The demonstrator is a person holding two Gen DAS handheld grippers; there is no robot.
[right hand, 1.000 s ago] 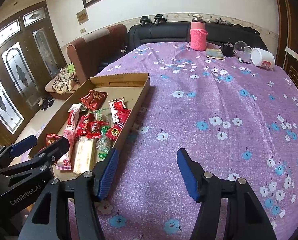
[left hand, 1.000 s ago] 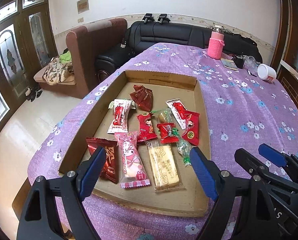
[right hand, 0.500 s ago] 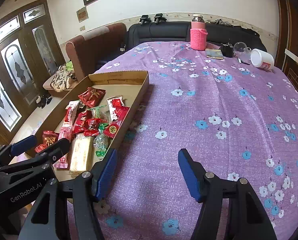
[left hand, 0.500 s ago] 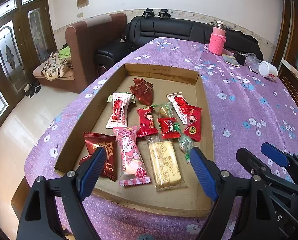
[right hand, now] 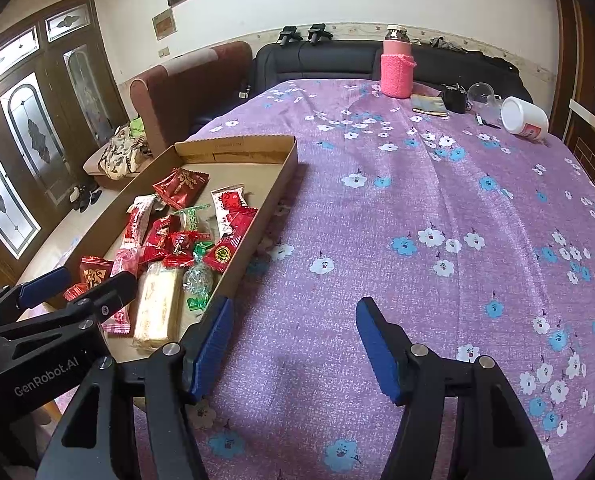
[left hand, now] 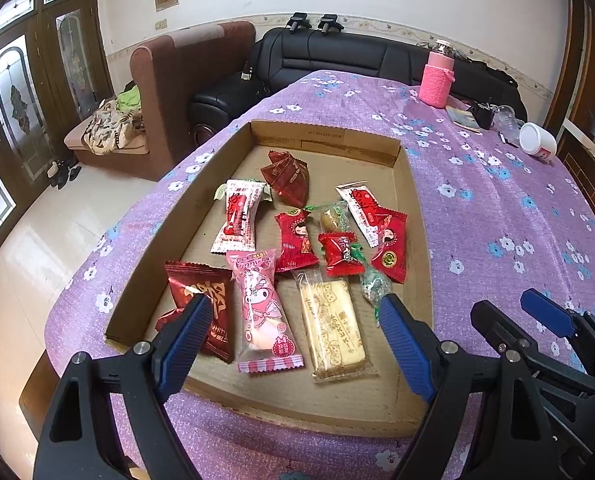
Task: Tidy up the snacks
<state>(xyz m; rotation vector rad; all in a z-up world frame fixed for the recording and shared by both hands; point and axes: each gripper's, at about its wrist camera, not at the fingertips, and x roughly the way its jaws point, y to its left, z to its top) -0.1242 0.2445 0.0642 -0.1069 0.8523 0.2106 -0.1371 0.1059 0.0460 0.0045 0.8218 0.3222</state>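
Observation:
A shallow cardboard tray (left hand: 415, 216) (right hand: 285, 168) sits on the purple flowered tablecloth and holds several wrapped snacks. Among them are a pink cartoon packet (left hand: 259, 308), a pale biscuit bar (left hand: 331, 324) (right hand: 157, 300), a dark red packet (left hand: 207, 300) and a white-red candy (left hand: 237, 216). My left gripper (left hand: 293, 312) hovers open above the tray's near end, nothing between its blue pads. My right gripper (right hand: 291, 316) stands open over bare cloth just right of the tray, empty too. It also shows at the right edge of the left wrist view, fingertip (left hand: 541, 314).
At the table's far end stand a pink-sleeved bottle (right hand: 395, 70), a tipped white jar (right hand: 525, 116), a small dark pouch (right hand: 455, 98) and a clear cup. A black sofa and a brown armchair (left hand: 185, 76) lie beyond. The table edge drops to the tiled floor on the left.
The left wrist view has pulled back and risen slightly, so the tray sits lower and fuller in frame. The right gripper and the snacks have stayed put.

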